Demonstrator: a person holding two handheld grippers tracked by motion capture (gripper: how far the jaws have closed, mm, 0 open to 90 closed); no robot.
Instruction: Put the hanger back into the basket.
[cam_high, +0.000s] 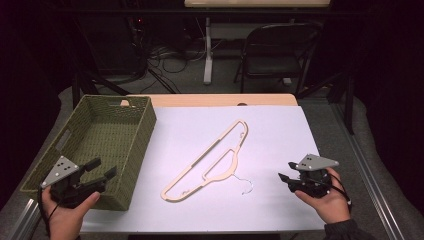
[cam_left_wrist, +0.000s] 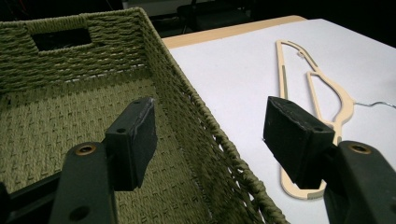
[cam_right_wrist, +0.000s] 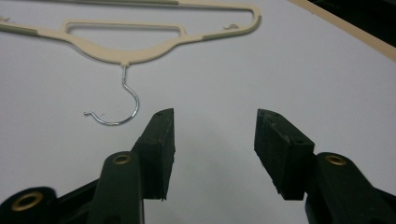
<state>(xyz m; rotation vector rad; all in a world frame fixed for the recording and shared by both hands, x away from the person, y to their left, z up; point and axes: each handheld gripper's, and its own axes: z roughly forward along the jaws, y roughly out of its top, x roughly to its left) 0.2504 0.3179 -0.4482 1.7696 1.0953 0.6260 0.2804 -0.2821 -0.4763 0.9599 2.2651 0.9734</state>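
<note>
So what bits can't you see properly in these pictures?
- Basket: its near corner, high view, is hidden behind the left gripper.
- Hanger: its lower end, left gripper view, sits behind that gripper's jaw.
- Hanger's far arm, right gripper view, runs off the top edge.
- Small marks near the hanger's hook: too tiny to tell.

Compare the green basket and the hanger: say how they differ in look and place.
The basket is olive green, woven and deep-walled; the hanger is cream, thin and flat with a metal hook. The basket sits at the table's left edge, the hanger near the middle of the white sheet. Both rest untouched, neither gripper holding them.
</note>
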